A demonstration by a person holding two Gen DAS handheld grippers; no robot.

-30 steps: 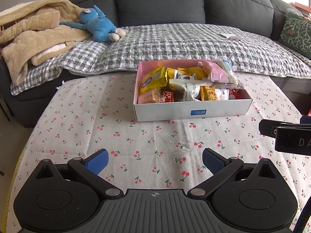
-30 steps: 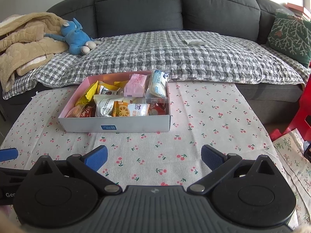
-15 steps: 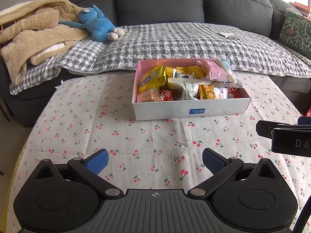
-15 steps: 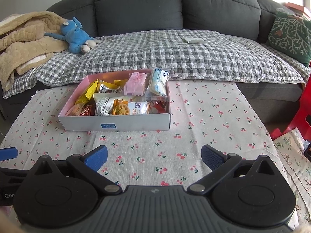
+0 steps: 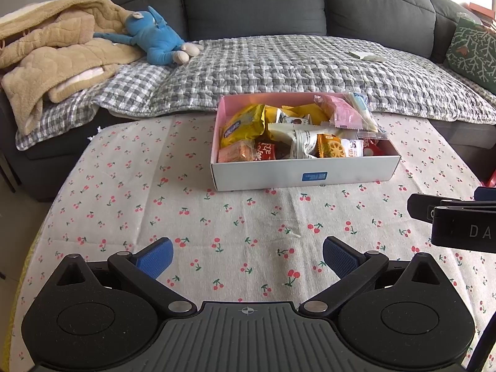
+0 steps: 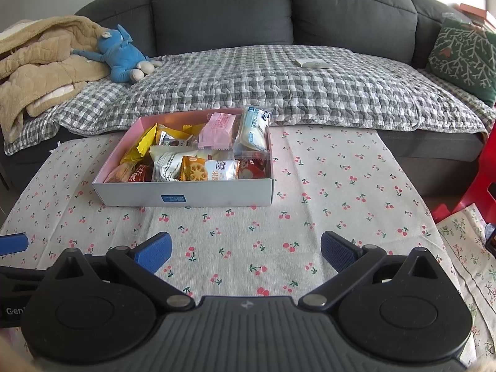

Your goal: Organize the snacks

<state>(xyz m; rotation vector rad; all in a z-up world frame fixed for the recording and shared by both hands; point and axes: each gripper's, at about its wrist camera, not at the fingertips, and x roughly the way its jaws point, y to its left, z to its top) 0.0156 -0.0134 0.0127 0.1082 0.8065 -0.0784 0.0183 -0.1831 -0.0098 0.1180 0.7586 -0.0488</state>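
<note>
1. Cardboard makes up the one box [image 5: 305, 175], white outside and pink inside, heaped with about a dozen wrapped snacks [image 5: 297, 131]; the exact count is unclear because they overlap.
2. Two grippers are in view: the left gripper [image 5: 247, 255] and the right gripper [image 6: 245, 252], each with two blue pads spread wide and holding nothing.
3. One cherry-print cloth [image 5: 173, 217] covers the table.
4. Behind it stands one dark grey sofa [image 6: 279, 12] under a checked quilt [image 6: 279, 83], with one blue plush [image 6: 122, 57], a tan blanket [image 5: 55, 52] and one green cushion [image 6: 462, 55].
5. The box sits on the cloth well ahead of both grippers, right of centre in the left view and left of centre in the right view.
</note>
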